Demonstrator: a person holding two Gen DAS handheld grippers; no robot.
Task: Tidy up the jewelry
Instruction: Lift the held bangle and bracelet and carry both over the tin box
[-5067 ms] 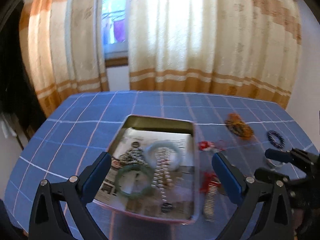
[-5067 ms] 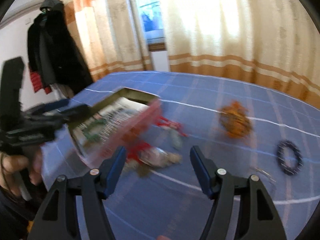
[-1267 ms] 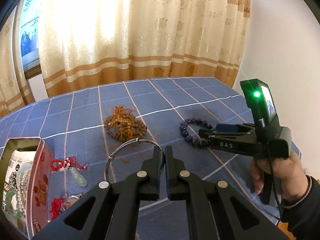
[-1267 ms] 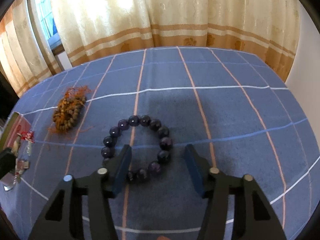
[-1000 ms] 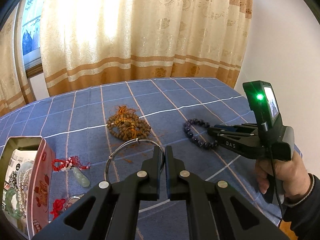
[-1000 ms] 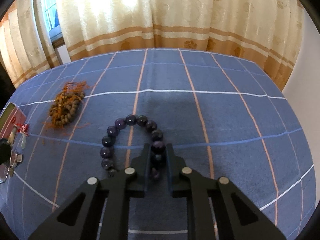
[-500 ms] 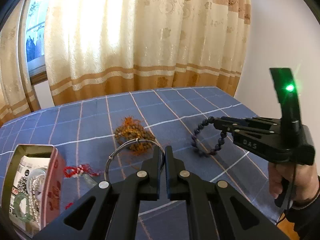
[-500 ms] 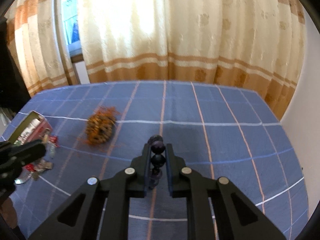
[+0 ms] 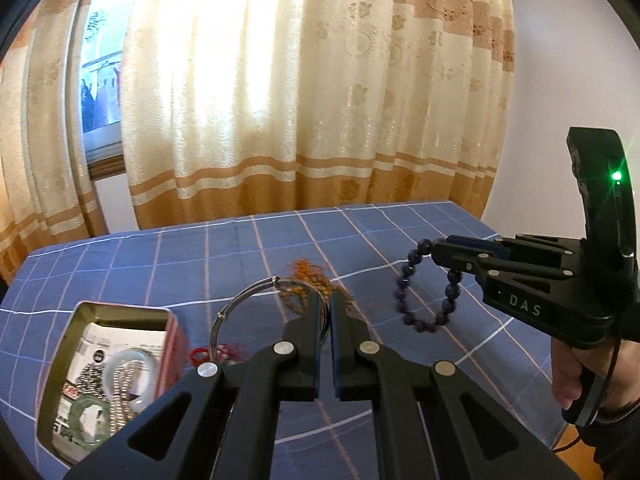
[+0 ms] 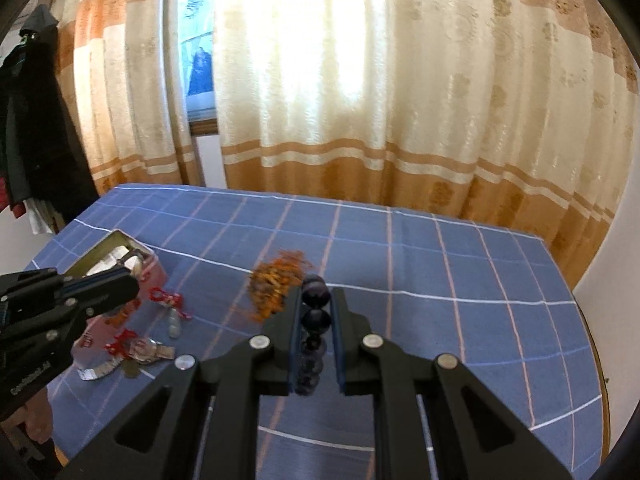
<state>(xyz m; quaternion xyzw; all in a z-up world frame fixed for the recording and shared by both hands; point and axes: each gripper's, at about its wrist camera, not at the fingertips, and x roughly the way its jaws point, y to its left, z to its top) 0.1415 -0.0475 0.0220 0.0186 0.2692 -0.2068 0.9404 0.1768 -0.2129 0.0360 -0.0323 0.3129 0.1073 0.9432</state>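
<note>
The dark bead bracelet [image 9: 426,292] hangs in the air above the blue checked tablecloth [image 10: 440,280], clear of the surface near its right edge. A hand [image 9: 576,376] grips the right gripper [image 10: 316,312], tilted downward; its jaws pinch two beads and the rest dangles below. The left gripper [image 9: 325,312], also angled down, has its jaws pressed together on a thin wire bangle [image 9: 240,304], lifted above the surface beside the open tin [image 9: 64,360] at the left edge.
</note>
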